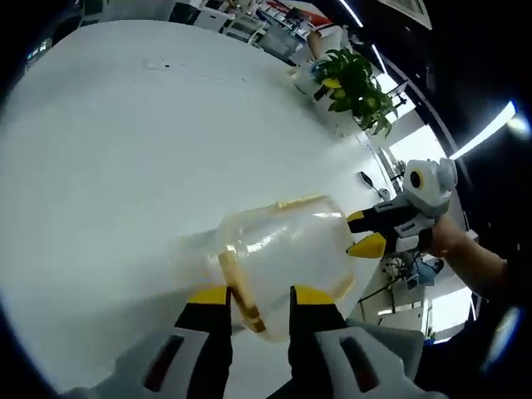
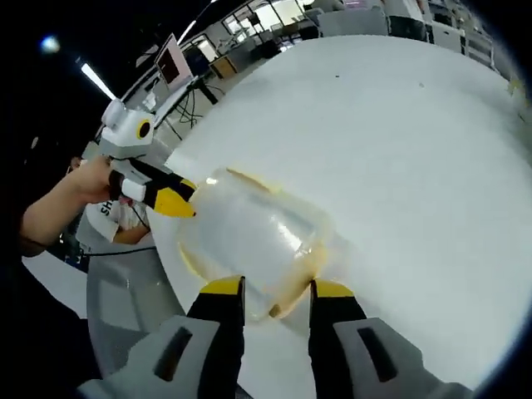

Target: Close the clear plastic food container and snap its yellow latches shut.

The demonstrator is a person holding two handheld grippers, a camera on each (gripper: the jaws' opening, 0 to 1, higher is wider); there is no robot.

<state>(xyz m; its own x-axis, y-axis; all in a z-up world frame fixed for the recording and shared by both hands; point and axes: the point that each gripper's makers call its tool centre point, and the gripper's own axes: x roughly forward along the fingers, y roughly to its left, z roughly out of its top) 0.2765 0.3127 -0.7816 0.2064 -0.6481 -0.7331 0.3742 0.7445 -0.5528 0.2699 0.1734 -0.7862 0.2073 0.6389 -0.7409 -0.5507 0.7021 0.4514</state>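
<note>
One clear plastic food container with yellow latches lies on the white tabletop, blurred, between the two grippers, which meet it from opposite ends. The left gripper has its yellow-tipped jaws narrowly parted around the container's near latch edge, while the right gripper likewise straddles the other end with its jaws close on either side; whether either truly clamps it I cannot tell. Beyond, a potted plant stands at the tabletop's far edge, and a person's hand holds the opposite gripper.
</note>
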